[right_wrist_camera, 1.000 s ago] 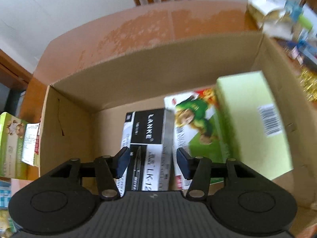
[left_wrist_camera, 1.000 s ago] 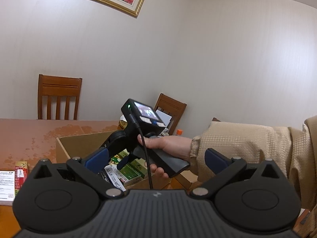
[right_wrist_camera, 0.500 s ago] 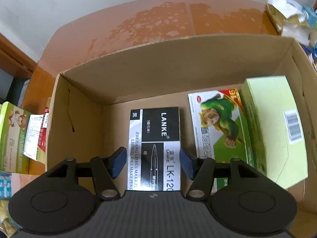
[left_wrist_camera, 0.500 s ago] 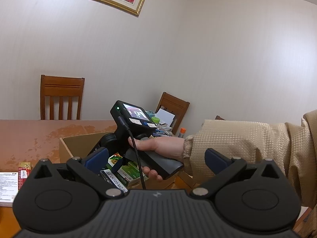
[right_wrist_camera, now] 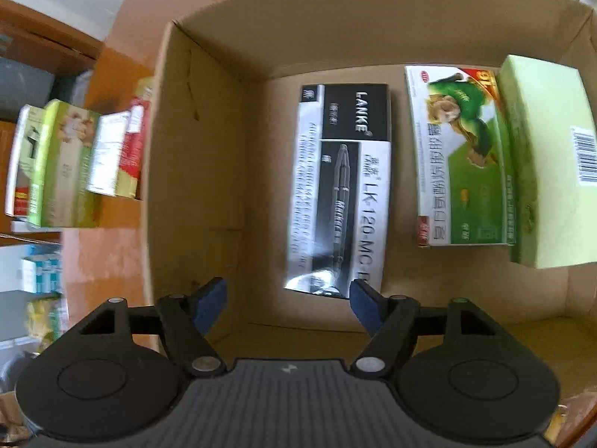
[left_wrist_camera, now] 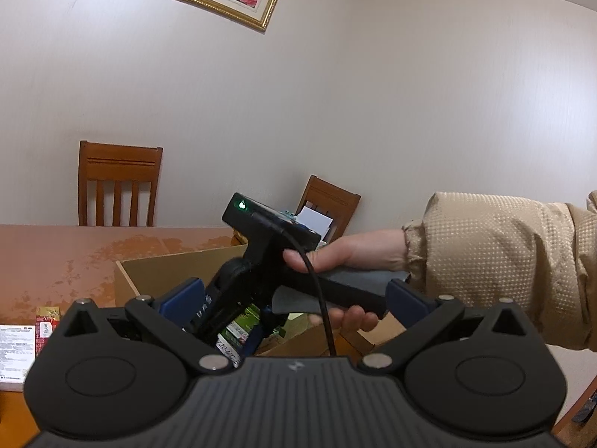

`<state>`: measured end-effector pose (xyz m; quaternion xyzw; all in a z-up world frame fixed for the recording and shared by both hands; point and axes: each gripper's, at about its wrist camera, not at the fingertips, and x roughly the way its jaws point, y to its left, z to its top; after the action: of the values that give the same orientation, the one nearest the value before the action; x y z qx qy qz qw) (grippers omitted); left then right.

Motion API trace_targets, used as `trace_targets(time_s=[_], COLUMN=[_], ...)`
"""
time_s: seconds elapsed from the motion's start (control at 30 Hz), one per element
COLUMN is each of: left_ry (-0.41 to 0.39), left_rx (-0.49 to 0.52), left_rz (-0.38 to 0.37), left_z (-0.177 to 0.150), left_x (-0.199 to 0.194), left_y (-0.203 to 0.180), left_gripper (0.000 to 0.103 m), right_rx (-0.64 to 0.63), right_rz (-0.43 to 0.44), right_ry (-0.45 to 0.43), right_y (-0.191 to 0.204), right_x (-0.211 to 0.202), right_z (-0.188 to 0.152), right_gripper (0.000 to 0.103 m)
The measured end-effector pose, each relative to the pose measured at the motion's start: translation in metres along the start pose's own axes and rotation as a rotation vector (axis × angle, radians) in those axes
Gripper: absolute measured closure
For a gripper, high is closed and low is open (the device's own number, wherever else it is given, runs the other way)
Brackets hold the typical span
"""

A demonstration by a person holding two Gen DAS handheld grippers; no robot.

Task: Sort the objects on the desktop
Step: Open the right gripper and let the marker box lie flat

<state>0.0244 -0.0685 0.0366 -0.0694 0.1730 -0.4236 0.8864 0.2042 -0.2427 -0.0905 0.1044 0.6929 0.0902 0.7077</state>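
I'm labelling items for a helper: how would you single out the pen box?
Look in the open cardboard box. Three packs lie flat on its floor; the pen box is leftmost, apart from the others. It alone is black and white, with a pen pictured.

We see, relative to the cardboard box (right_wrist_camera: 197, 142) | inside: pen box (right_wrist_camera: 341, 186) centre, medicine box (right_wrist_camera: 459, 156) right of it, 1 taller box (right_wrist_camera: 544, 156) beside the right wall | outside left: 4 upright cartons (right_wrist_camera: 74, 156) on table (right_wrist_camera: 100, 257)
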Motion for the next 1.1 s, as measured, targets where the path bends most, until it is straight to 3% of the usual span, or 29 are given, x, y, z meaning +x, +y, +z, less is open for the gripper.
trace_targets(time_s=[0.2,0.67,0.73,0.83,1.1], left_ry=[0.006,0.009,0.010,0.009,0.008], left_rx=[0.004,0.000,-0.001,-0.003,-0.007], left_rz=[0.005,0.001,0.001,0.003,0.008], left_z=[-0.001,-0.002,-0.002,-0.001,-0.003], left_x=[0.003,0.006,0.007,0.007,0.007], left_y=[0.001,0.000,0.000,-0.001,-0.003], left_gripper=[0.000,0.000,0.000,0.000,0.000], right_rx=[-0.022,-0.010,-0.023,-0.039,-0.039], right_rz=[-0.125,-0.200,-0.216,-0.209,-0.221], right_ry=[0.027,-0.049,-0.058,-0.062,-0.111], right_y=[0.009,0.013,0.015,0.017,0.021], right_x=[0.009,0.019,0.019,0.020,0.016], right_z=[0.000,0.002,0.003,0.003,0.009], right_gripper=[0.022,0.017,0.019,0.031,0.033])
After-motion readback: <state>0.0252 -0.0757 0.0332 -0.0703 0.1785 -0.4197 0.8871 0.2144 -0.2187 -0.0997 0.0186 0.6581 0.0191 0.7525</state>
